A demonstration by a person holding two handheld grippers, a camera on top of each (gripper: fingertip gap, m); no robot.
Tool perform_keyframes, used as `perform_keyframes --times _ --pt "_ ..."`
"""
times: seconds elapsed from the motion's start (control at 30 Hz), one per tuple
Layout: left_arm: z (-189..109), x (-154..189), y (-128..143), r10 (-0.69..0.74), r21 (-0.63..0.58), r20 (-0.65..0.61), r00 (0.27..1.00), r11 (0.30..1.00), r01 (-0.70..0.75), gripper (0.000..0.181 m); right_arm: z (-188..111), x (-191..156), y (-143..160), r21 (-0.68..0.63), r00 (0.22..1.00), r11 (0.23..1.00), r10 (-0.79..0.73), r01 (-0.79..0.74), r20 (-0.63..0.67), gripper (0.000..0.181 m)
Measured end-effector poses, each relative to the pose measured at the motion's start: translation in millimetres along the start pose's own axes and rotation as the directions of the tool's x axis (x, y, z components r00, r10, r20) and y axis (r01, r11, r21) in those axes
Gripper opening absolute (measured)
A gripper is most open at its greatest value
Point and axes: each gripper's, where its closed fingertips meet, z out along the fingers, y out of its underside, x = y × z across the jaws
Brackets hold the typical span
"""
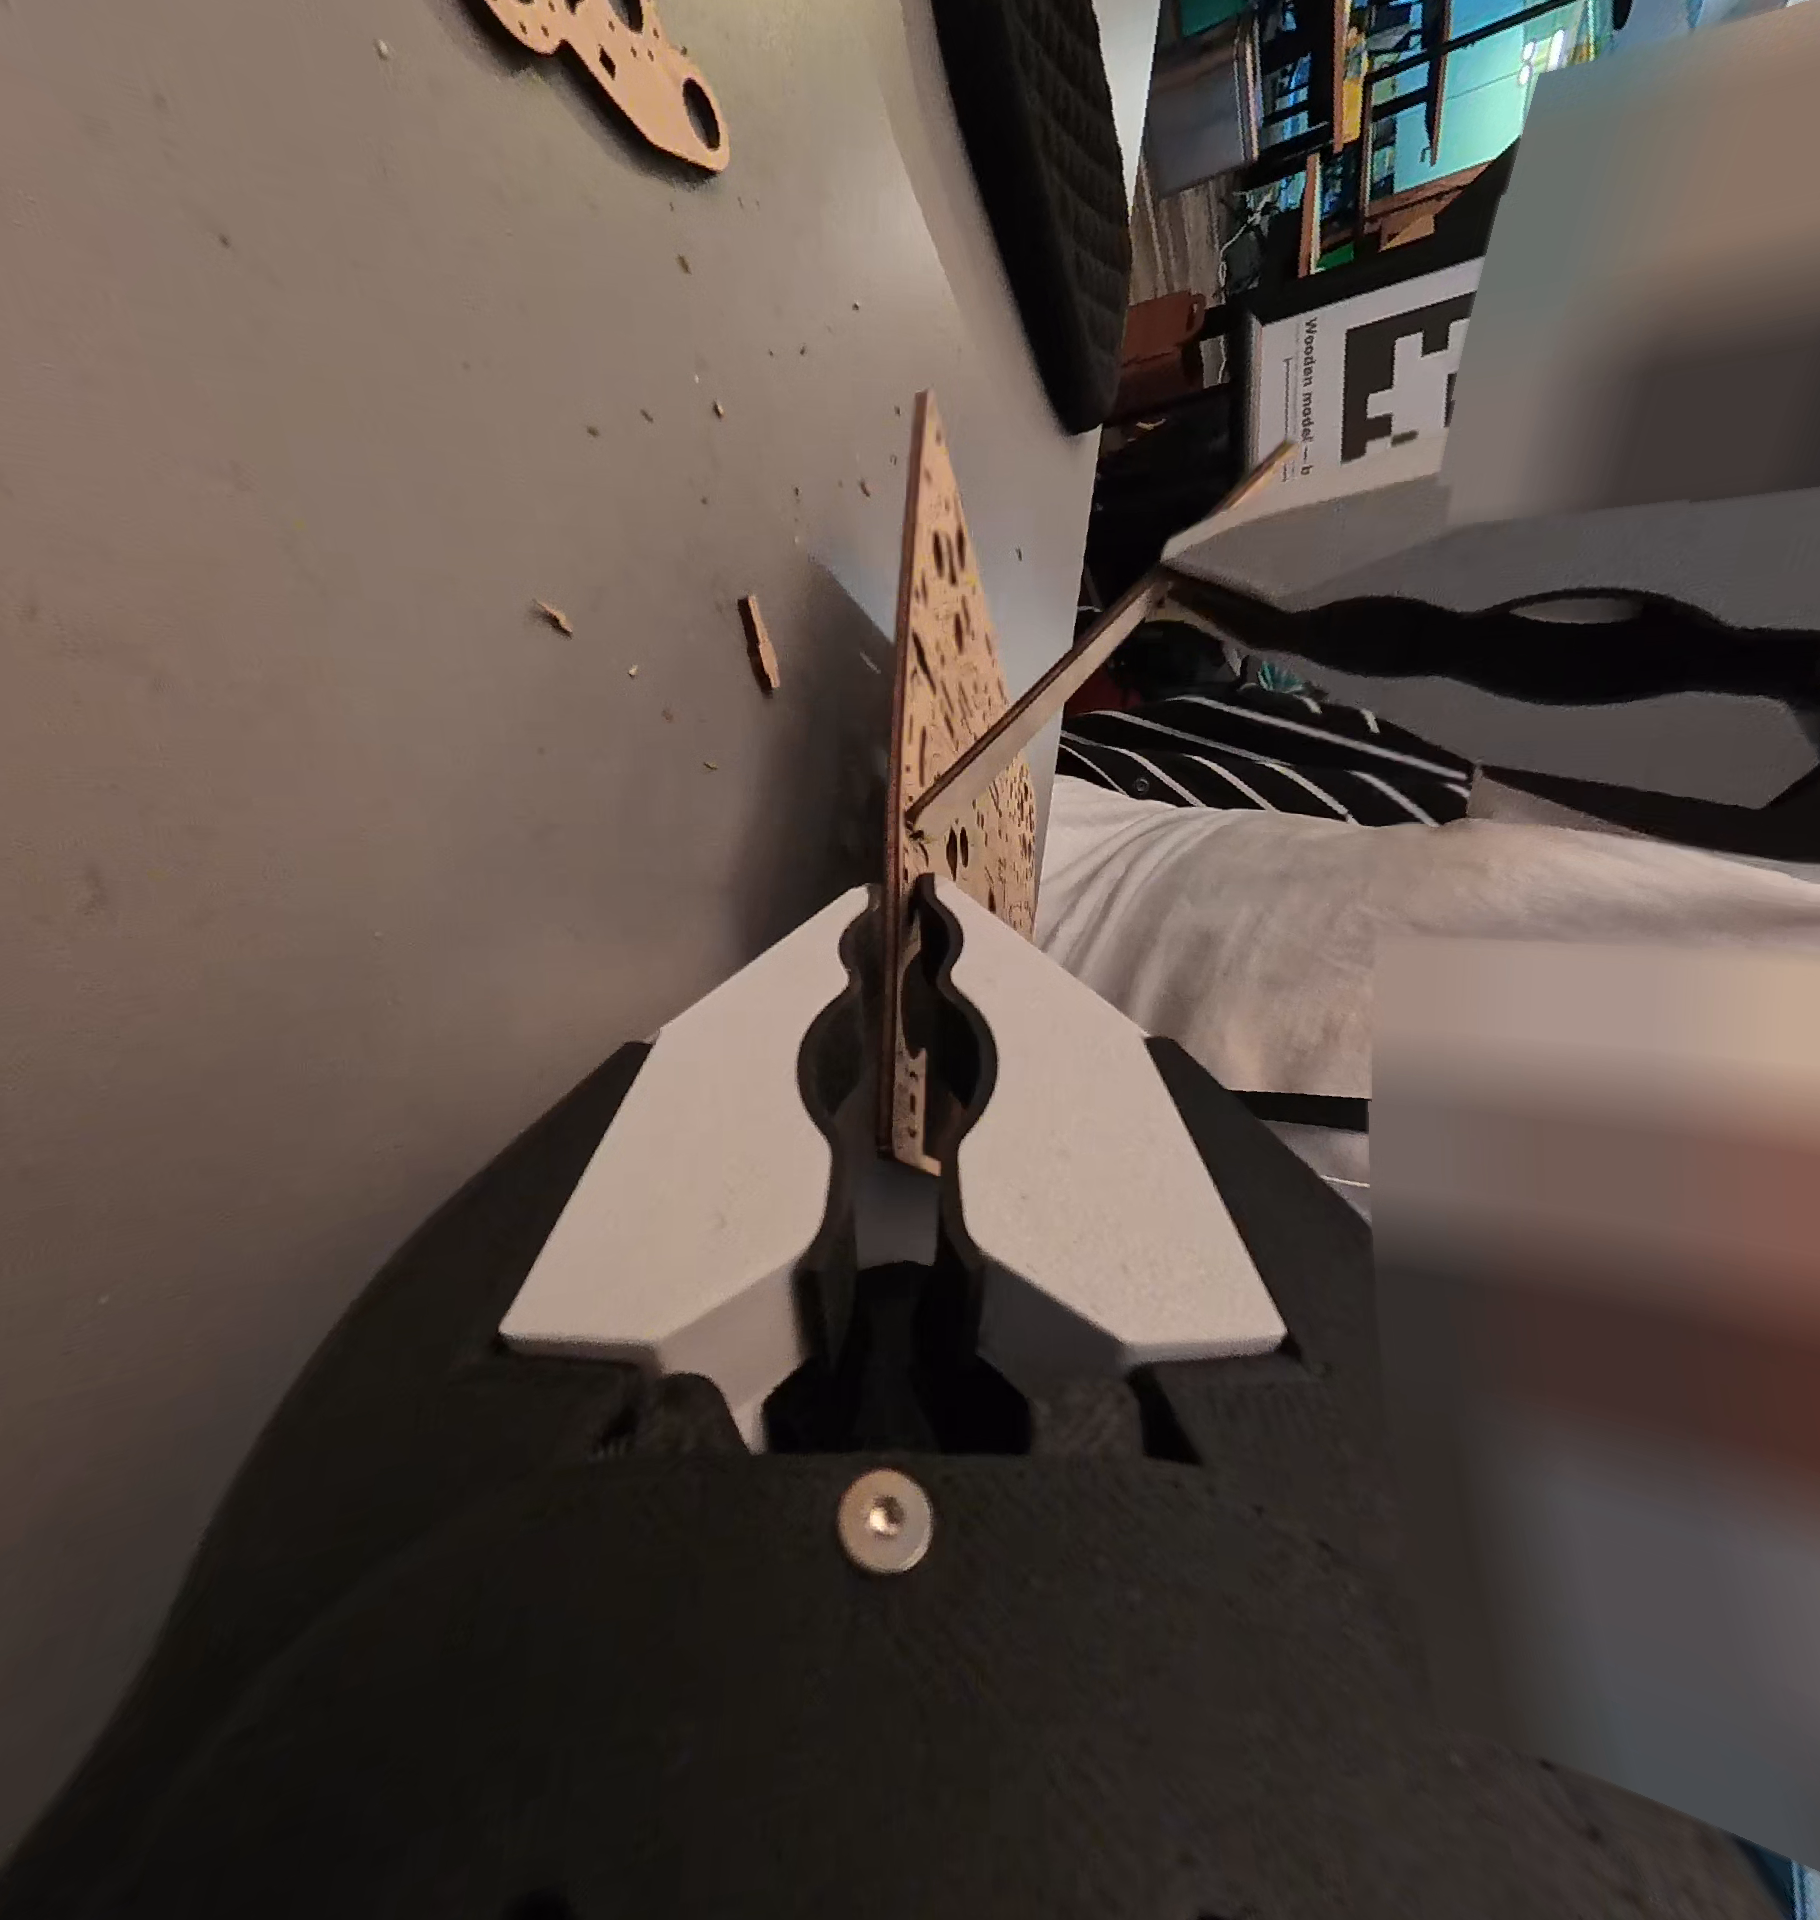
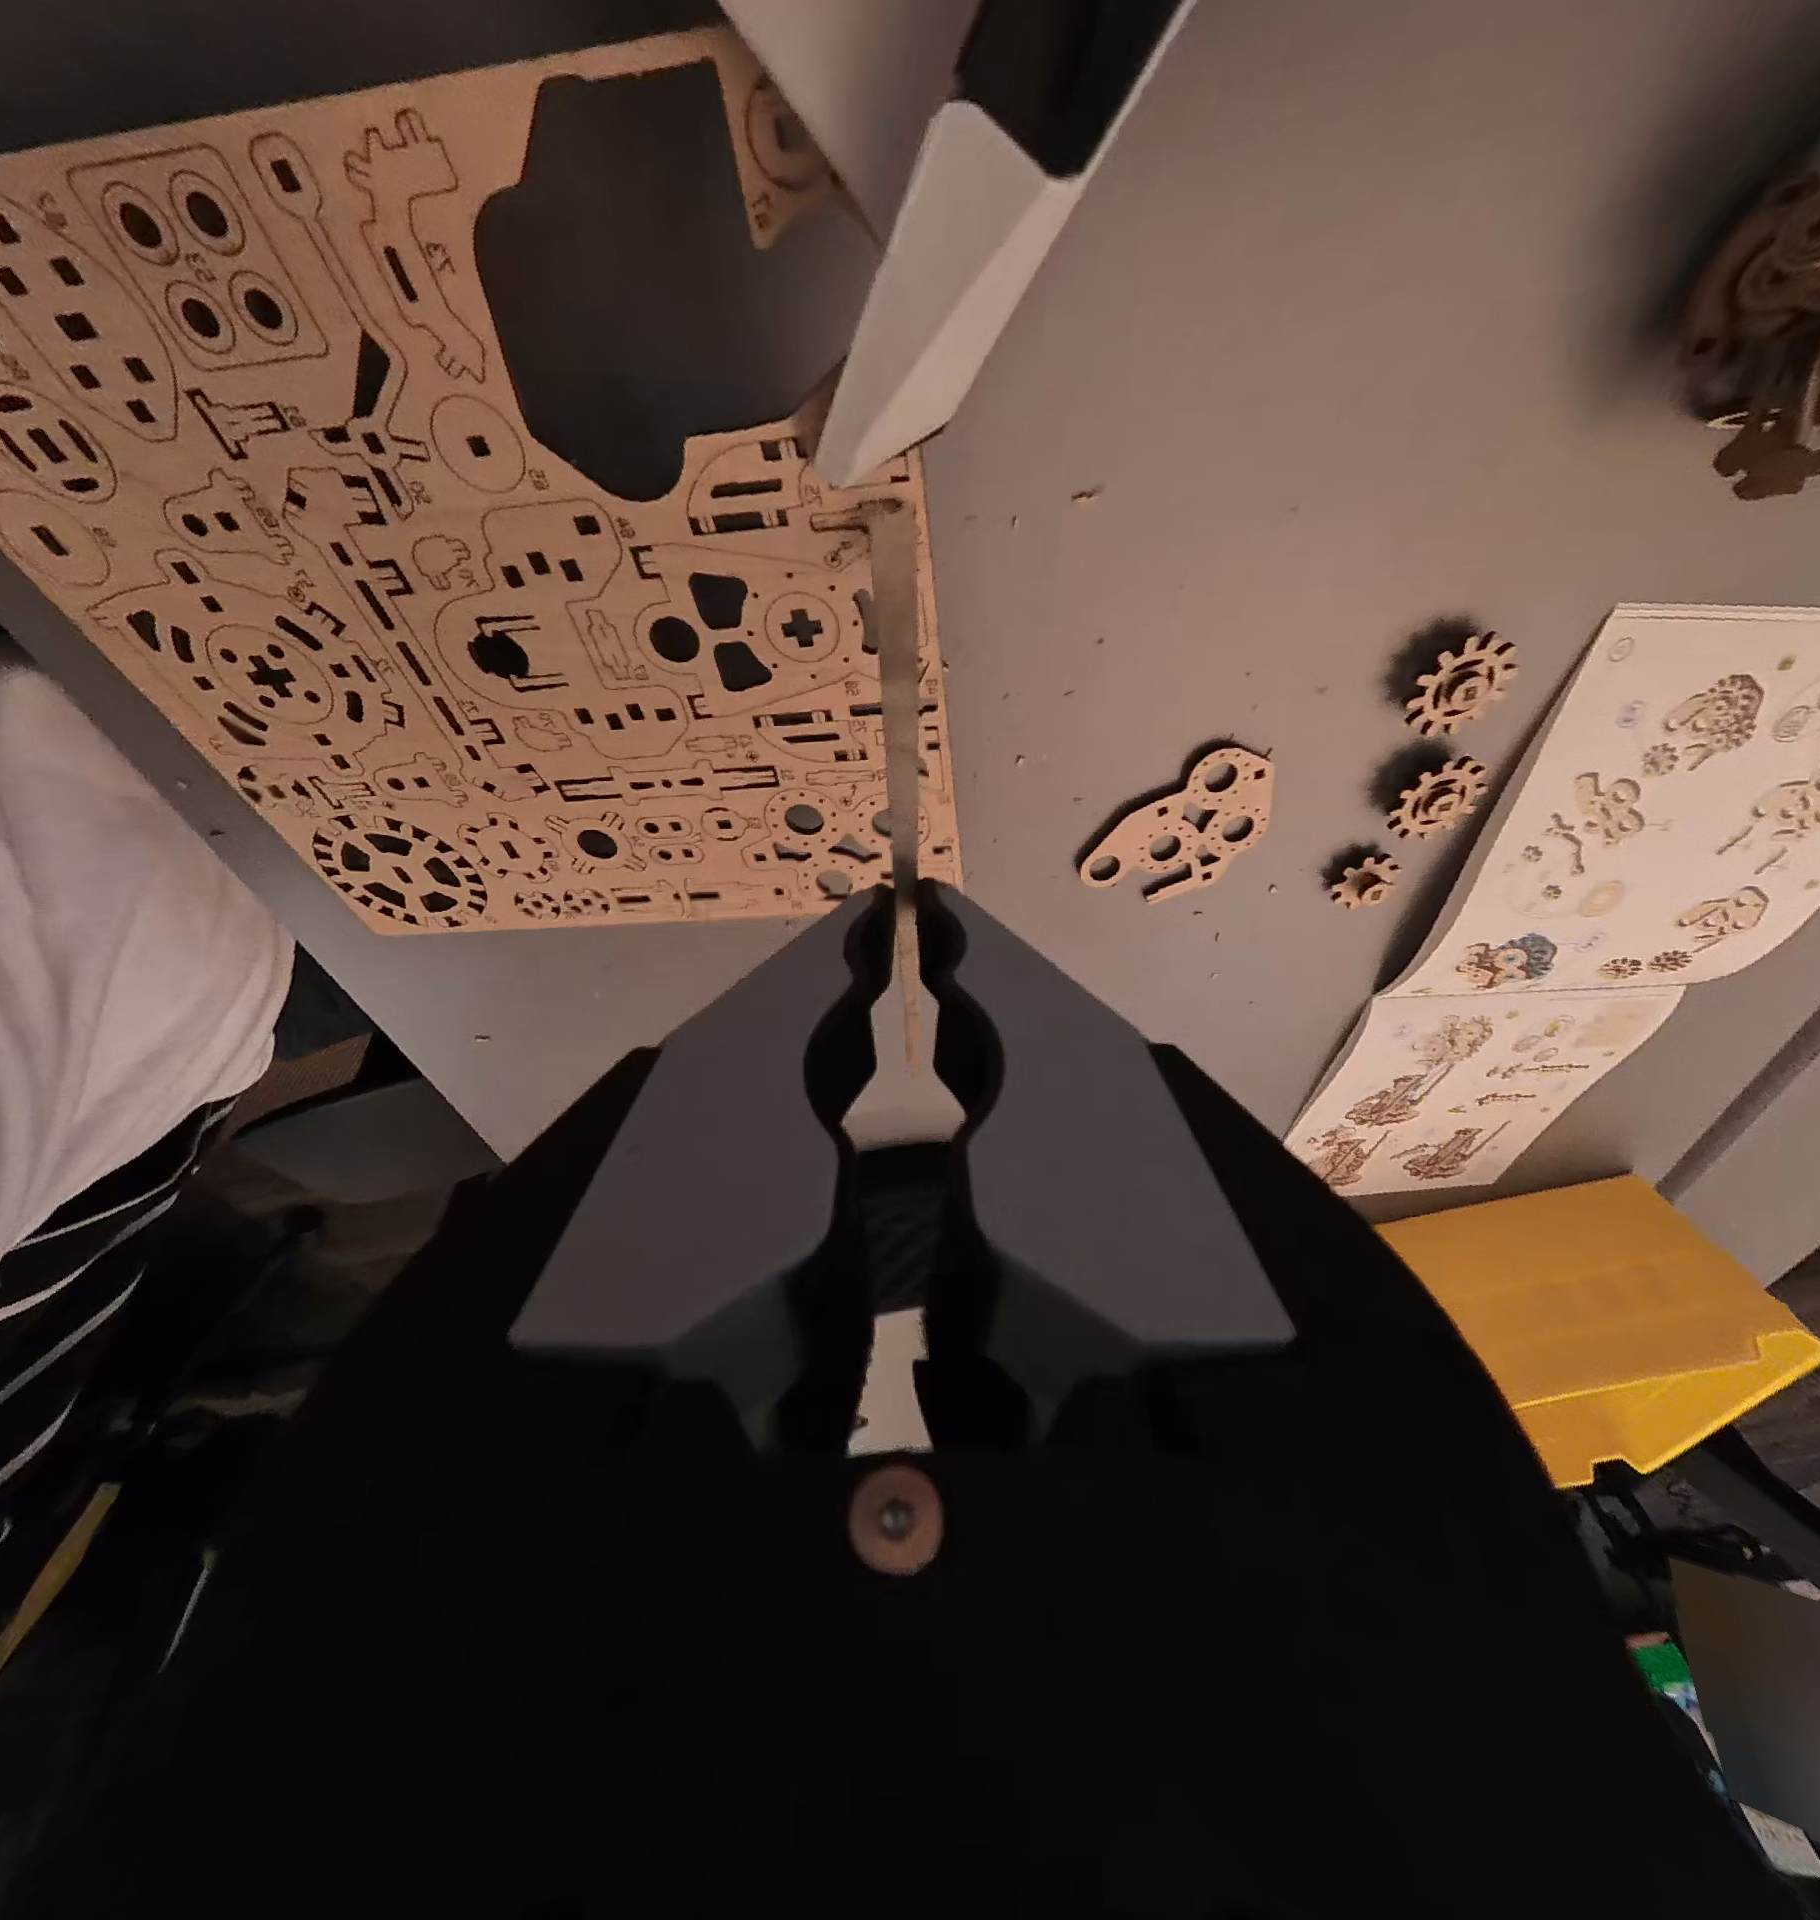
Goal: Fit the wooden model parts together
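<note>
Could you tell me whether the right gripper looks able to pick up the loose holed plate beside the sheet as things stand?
Probably not yet: the right gripper is shut on a stick. The plate itself lies uncovered on the table.

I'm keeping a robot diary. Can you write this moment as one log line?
left gripper: shut on sheet | right gripper: shut on stick | stick tip at sheet | gears on table

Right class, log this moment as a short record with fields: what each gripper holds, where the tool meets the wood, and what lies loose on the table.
left gripper: shut on wooden parts sheet, held on edge
right gripper: shut on thin metal stick
contact: stick tip against the sheet's face
loose on table: perforated wooden plate, three wooden gears, instruction sheet
</note>
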Motion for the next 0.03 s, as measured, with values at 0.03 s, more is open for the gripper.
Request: perform_keyframes --times 0.03 --pt "0.3 0.3 -0.6 -0.003 0.003 -0.004 1.000 1.000 0.003 0.003 -0.5 0.0 0.2 -0.011 1.000 1.000 -0.007 0.007 -0.002 0.004"
